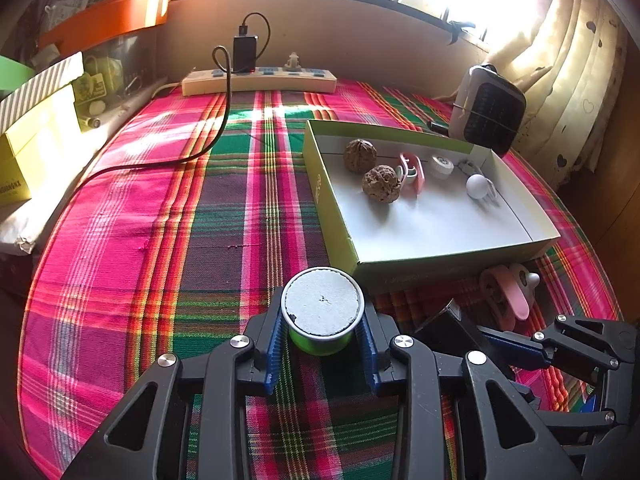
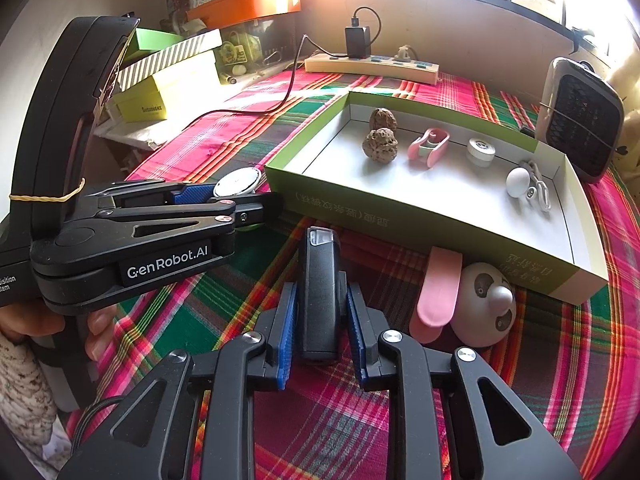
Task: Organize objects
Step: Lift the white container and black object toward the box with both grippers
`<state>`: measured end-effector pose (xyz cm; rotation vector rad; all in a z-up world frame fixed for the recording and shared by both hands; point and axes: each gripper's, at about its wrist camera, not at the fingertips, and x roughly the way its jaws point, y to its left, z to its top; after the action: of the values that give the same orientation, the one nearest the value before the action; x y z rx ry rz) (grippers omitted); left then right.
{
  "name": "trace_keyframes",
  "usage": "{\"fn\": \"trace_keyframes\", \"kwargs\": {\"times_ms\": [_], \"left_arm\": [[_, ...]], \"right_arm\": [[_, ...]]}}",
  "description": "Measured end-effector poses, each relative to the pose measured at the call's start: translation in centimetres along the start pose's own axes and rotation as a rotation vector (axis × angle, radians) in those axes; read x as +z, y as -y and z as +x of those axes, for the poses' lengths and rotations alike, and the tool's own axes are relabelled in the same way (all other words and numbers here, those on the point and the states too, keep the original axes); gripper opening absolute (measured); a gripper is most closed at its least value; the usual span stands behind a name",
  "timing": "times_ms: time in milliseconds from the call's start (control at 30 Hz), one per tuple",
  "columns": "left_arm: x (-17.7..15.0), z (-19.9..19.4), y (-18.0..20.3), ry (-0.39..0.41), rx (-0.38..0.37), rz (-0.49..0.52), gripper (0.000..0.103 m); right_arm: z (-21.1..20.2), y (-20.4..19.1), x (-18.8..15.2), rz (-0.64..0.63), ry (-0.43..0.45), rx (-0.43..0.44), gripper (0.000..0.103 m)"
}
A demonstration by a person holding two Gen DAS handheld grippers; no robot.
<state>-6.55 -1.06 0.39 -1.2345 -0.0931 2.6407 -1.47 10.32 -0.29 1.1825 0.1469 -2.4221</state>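
— So, what do we have in our left hand-held gripper?

— We have its blue pads closed on a small green tub with a white lid, held upright just off the near corner of the shallow box.

— And our right hand-held gripper?

— We clamp a slim black device between its pads; the device points toward the box's near wall, over the plaid cloth on the table.

— What do we see inside the box?

— We see two walnuts touching each other at the far end, then a pink clip, a small white jar, and a white ball beside a thin cable.

— Anything outside it?

— We see a pink-and-white round toy lying against the box's near wall, just beside the black device.
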Motion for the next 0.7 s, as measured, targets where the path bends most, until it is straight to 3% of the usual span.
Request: {"fn": "trace_keyframes", "kwargs": {"times_ms": [367, 400, 467, 700], "left_arm": [[-0.03, -0.16, -0.07, 0.002, 0.007, -0.002, 0.029], [-0.03, -0.24, -0.08, 0.006, 0.008, -0.003, 0.028], [0.01, -0.53, -0.10, 0.013, 0.017, -0.001, 0.015], [-0.31, -0.68, 0.06, 0.011, 0.017, 0.009, 0.015]], "right_arm": [[-0.02, 0.11, -0.04, 0.000, 0.001, 0.002, 0.025], [-0.03, 0.12, -0.05, 0.001, 0.001, 0.004, 0.025], [-0.09, 0.15, -0.06, 0.004, 0.002, 0.007, 0.024], [-0.14, 0.15, -0.12, 0.007, 0.004, 0.006, 0.024]]}}
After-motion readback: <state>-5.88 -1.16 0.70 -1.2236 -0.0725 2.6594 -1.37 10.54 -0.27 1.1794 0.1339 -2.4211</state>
